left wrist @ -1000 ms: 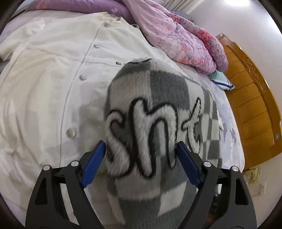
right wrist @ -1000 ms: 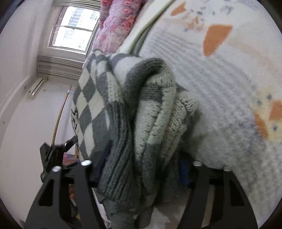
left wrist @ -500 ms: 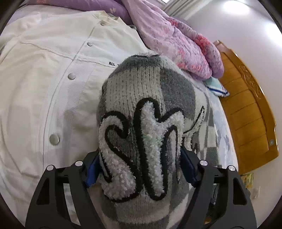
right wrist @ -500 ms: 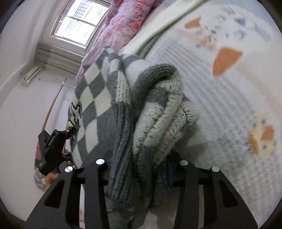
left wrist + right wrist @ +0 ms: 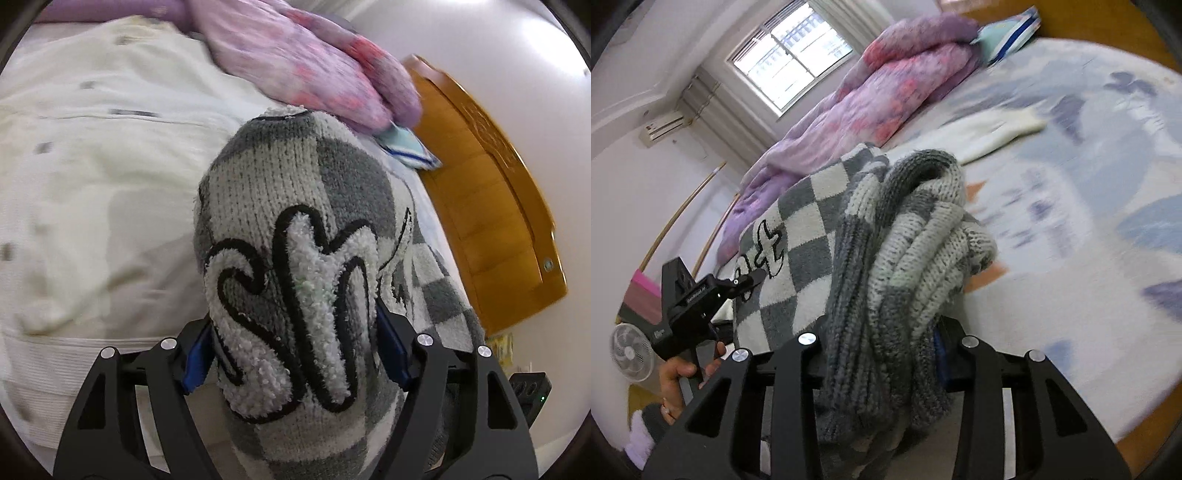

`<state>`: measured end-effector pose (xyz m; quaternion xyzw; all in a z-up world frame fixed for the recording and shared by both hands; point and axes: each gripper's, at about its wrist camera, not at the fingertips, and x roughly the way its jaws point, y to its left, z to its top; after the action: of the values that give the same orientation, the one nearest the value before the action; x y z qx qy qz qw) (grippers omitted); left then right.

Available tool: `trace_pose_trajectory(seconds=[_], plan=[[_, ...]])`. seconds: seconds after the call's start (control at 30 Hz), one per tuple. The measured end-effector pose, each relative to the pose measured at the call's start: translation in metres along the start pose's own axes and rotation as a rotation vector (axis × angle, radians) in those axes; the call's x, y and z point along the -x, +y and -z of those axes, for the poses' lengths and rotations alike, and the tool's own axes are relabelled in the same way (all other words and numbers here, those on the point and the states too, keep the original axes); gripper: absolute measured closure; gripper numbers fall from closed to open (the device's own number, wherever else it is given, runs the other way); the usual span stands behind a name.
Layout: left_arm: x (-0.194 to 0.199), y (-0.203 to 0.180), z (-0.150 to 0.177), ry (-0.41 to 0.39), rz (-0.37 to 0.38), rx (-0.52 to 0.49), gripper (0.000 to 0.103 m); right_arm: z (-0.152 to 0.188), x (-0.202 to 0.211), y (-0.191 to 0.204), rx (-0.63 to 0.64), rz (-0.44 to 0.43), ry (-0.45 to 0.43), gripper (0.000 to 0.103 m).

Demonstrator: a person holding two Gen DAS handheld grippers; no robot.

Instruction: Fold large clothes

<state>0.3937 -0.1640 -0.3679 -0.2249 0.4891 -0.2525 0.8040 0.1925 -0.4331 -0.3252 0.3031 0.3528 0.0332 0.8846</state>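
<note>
Between the blue pads of the left gripper (image 5: 295, 354), right up against the lens, sits a thick wad of the checked sweater (image 5: 295, 280), its fluffy black-outlined lettering bulging out past the fingers; the jaws are closed on it, squeezed to about the width of that bunched knit. Over on the other side the right gripper (image 5: 882, 354) has its own bundle of the same sweater (image 5: 905, 266), several ribbed grey-and-cream layers stacked edge-on, jaws pinched narrow around them.

So the garment is off the bed and strung between the two hands. From the right wrist view the checked panel runs away to the left, straight to the left gripper (image 5: 701, 295) gripped in the person's left hand (image 5: 679, 373). That's the long axis: hand to hand, with the right end doubled over more heavily.

Further out lies the bed (image 5: 1071, 258), printed sheet under the right side, a cream button-up jacket (image 5: 92, 166) spread under the left. Behind that, the purple quilt (image 5: 303, 62) and the wooden headboard (image 5: 491, 206).

My read: the sweater needs lowering onto the sheet rather than the jacket, and the right hand looks nearer that bare patch.
</note>
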Motion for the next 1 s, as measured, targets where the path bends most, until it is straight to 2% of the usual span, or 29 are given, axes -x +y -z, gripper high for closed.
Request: trace_pose_trajectory(seconds=[0.13, 0.2, 0.27, 0.3, 0.37, 0.4, 0.43, 0.53, 0.6, 0.67, 0.7, 0.83, 0.87, 0.93, 1.0], plan=[[-0.047, -0.057, 0.005, 0.06, 0.073, -0.057, 0.03, -0.01, 0.043, -0.051, -0.06, 0.076, -0.079, 0.069], [-0.07, -0.078, 0.011, 0.084, 0.087, -0.089, 0.03, -0.008, 0.053, -0.073, -0.098, 0.092, -0.1, 0.069], [-0.092, -0.088, 0.017, 0.125, 0.06, -0.095, 0.028, -0.002, 0.054, -0.096, -0.166, 0.114, -0.081, 0.069], [-0.109, -0.09, 0.024, 0.18, 0.015, -0.095, 0.027, 0.002, 0.05, -0.105, -0.191, 0.136, -0.068, 0.068], [-0.129, -0.085, 0.034, 0.252, -0.049, -0.085, 0.018, 0.015, 0.033, -0.125, -0.219, 0.215, 0.002, 0.067], [-0.131, -0.08, 0.04, 0.241, -0.075, -0.101, 0.011, 0.02, 0.025, -0.134, -0.243, 0.243, 0.027, 0.064], [-0.128, -0.078, 0.041, 0.211, -0.064, -0.117, 0.01, 0.024, 0.021, -0.139, -0.26, 0.244, 0.028, 0.063], [-0.12, -0.074, 0.044, 0.225, -0.037, -0.143, 0.01, 0.027, 0.017, -0.148, -0.268, 0.245, 0.033, 0.057], [-0.115, -0.07, 0.044, 0.231, -0.033, -0.135, 0.01, 0.025, 0.015, -0.145, -0.251, 0.273, 0.053, 0.051], [-0.098, -0.065, 0.051, 0.205, -0.049, -0.151, 0.009, 0.017, 0.015, -0.142, -0.217, 0.32, 0.071, 0.044], [-0.09, -0.066, 0.053, 0.184, -0.069, -0.175, 0.009, 0.013, 0.014, -0.139, -0.201, 0.338, 0.077, 0.042], [-0.06, -0.064, 0.069, 0.12, -0.174, -0.243, 0.009, 0.016, 0.027, -0.106, -0.005, 0.539, 0.08, 0.04], [-0.051, -0.064, 0.075, 0.106, -0.203, -0.256, 0.009, 0.015, 0.026, -0.104, 0.031, 0.564, 0.079, 0.039], [-0.03, -0.057, 0.083, 0.068, -0.255, -0.279, 0.009, 0.018, 0.029, -0.084, 0.099, 0.599, 0.079, 0.038], [-0.01, -0.055, 0.091, 0.035, -0.284, -0.286, 0.009, 0.024, 0.033, -0.059, 0.149, 0.561, 0.077, 0.037]])
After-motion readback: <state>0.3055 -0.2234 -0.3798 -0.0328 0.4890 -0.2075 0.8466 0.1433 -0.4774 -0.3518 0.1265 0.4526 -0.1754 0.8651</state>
